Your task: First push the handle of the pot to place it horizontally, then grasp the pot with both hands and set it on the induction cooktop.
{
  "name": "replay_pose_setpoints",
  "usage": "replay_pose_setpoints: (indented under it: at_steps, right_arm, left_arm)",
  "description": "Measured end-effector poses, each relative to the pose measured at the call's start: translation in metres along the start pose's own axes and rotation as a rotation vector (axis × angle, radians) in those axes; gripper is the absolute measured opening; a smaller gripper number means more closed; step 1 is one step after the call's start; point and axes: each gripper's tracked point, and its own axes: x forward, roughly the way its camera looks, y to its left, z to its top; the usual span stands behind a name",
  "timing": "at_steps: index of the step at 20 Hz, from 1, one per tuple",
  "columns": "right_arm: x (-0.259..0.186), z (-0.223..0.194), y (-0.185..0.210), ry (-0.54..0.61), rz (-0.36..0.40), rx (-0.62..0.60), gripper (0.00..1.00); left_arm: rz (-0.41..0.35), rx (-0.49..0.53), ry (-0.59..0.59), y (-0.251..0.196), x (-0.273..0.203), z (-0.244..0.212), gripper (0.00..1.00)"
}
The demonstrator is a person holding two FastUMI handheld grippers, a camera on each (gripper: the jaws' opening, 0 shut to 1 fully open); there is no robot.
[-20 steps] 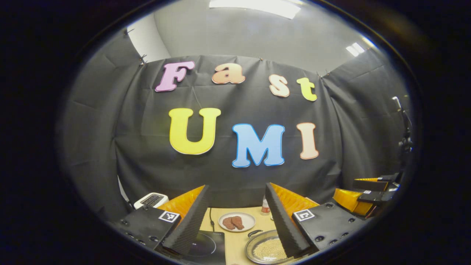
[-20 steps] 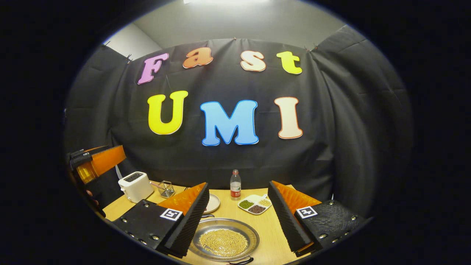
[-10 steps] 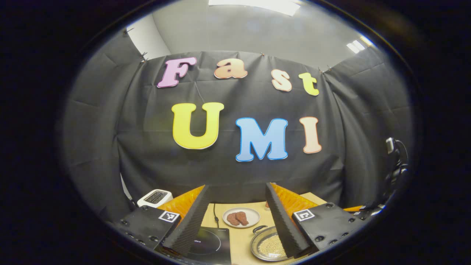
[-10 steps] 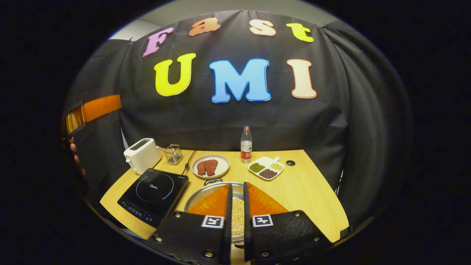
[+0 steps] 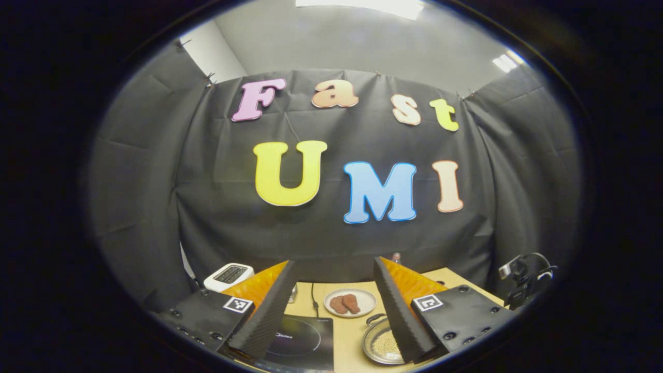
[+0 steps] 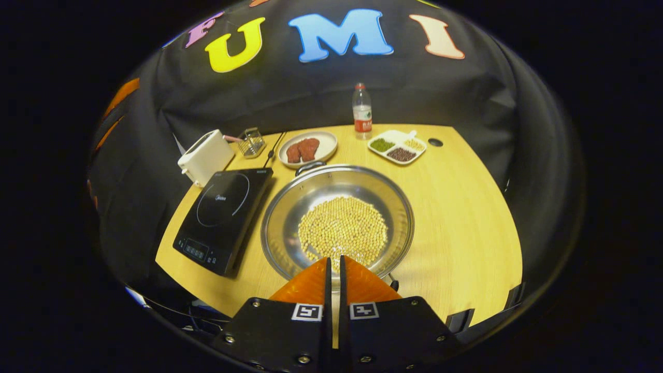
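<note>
a round plate of brown meat [image 6: 307, 148] is sitting at the back of the wooden table [image 6: 466, 217]. beside the plate's left a small wire basket [image 6: 252, 141] is standing, and a white toaster [image 6: 205, 157] is sitting further left. to the plate's right a clear bottle [image 6: 362, 110] is standing upright, and a divided tray of beans [image 6: 397, 146] is lying further right.
</note>
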Motion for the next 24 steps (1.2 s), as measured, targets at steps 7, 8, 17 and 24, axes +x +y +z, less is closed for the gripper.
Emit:
replay_pose_setpoints:
  at_steps: [7,8,17,24]
  right_arm:
    - [0.024,-0.053,0.009,0.203,0.063,0.025,0.05]
    - [0.028,-0.058,0.008,0.224,0.062,0.029,0.05]
    - [0.044,-0.078,-0.006,0.296,0.045,0.080,0.01]
    - [0.043,-0.075,-0.038,0.277,-0.018,0.086,0.01]
  left_arm:
    - [0.017,0.011,0.027,0.000,-0.001,-0.012,0.97]
    - [0.019,0.014,0.032,0.000,-0.002,-0.012,0.97]
    - [0.034,0.004,0.053,0.000,0.003,-0.019,0.98]
    - [0.009,0.003,0.070,-0.015,0.010,-0.025,0.95]
